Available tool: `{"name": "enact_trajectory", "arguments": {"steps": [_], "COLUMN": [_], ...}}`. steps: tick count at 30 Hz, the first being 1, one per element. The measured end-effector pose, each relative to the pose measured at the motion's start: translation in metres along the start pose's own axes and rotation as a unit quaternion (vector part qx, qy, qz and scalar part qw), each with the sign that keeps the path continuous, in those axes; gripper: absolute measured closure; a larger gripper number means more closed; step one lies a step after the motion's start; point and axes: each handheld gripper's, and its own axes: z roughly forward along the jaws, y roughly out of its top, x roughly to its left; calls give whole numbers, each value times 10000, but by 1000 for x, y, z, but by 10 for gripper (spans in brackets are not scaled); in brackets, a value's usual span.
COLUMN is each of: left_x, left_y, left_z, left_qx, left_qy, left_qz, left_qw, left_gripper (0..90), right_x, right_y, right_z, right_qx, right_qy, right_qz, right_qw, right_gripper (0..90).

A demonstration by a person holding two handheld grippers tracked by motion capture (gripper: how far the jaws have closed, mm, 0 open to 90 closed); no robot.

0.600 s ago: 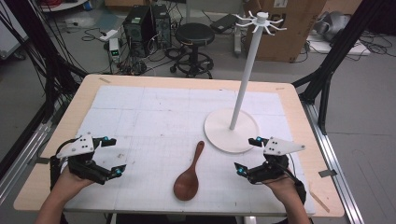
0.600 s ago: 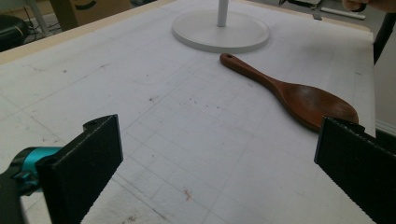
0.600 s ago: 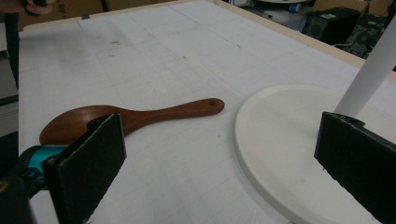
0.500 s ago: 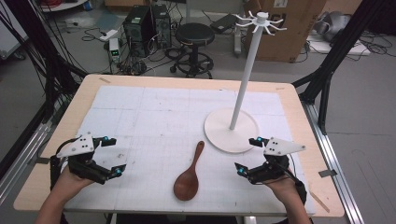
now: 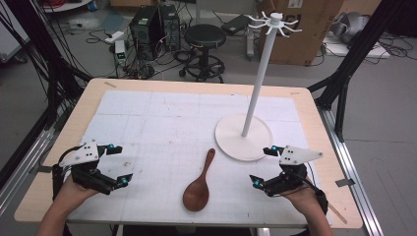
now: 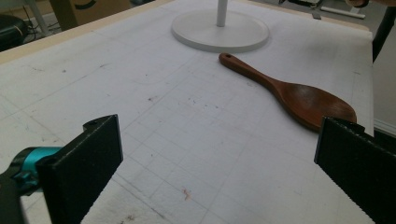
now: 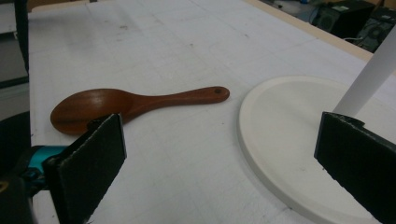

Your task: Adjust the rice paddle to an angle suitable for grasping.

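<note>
- Wooden spoon [image 5: 198, 186] lies flat on the white gridded mat [image 5: 167, 128] covering the bench [image 5: 314, 113], near the front edge, about midway between the two claws.
- Spoon bowl faces up and sits toward the person; handle runs away from them, its tip with a small hole close to the round base of the white stand [image 5: 244, 136] but not touching it.
- Left claw [image 5: 114, 164] at the front-left of the bench, held in a hand [image 5: 74, 189]; jaws spread wide, nothing between them.
- Left gripper view: spoon [image 6: 289, 91] lies ahead and to the right, well apart from the jaws.
- Right claw [image 5: 264, 166] at the front-right, just beside the stand base; jaws spread wide, empty.
- Right gripper view: spoon [image 7: 130, 105] sits beyond the left jaw, stand base [image 7: 280, 135] ahead toward the right jaw; neither touched.
- Stand pole upright, hooks at top.
- Stool [image 5: 204, 37] and computer tower [image 5: 147, 24] on the floor behind the bench.
</note>
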Motion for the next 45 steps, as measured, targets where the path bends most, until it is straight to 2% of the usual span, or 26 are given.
{"name": "enact_trajectory", "arguments": {"steps": [8,11,15,16,17,19,21,23,27,28,31,36,37,38,39,41,45], "left_x": [1,0,0,0,0,0,0,0,-1,-1,-1,0,0,0,0,0,1], "left_y": [-1,-1,-1,-1,-1,-1,-1,-1,-1,0,0,0,0,0,0,0,0], "left_z": [-1,-1,-1,-1,-1,-1,-1,-1,-1,-1,-1,-1,-1,-2,-2,-2,-4], "left_qx": [16,13,34,46,48,46,37,44,53,54,46,43,42,35,29,18,18], "left_qy": [-12,-16,-6,-5,-11,-2,-7,-2,-1,-1,2,-2,3,0,7,12,16], "left_qz": [3,1,-1,7,3,1,8,11,18,17,29,30,25,25,7,15,16], "left_qw": [10000,10000,10000,10000,10000,10000,10000,10000,10000,10000,10000,10000,10000,10000,10000,10000,10000], "left_gripper": [17,17,17,17,17,17,17,17,17,17,17,17,17,17,17,17,17], "right_x": [-5,-8,-10,-11,-11,-11,-11,-11,-10,-10,-10,-8,-8,-7,-7,-6,-7], "right_y": [7,8,10,10,10,10,11,12,19,22,27,36,36,40,40,44,45], "right_z": [4,9,12,14,14,15,18,19,25,28,33,48,48,54,54,60,65], "right_qx": [346,486,571,611,632,665,815,899,1258,1393,1621,2046,2046,2220,2220,2305,2384], "right_qy": [282,515,575,625,654,688,704,691,737,815,865,934,934,922,922,919,913], "right_qz": [-111,-124,-175,-190,-230,-269,-358,-396,-600,-678,-774,-893,-893,-1008,-1008,-1056,-1093], "right_qw": [9989,9974,9966,9960,9956,9950,9935,9928,9875,9846,9799,9703,9703,9654,9654,9630,9607], "right_gripper": [9,9,28,108,144,147,201,215,308,363,434,508,508,534,534,549,590]}}
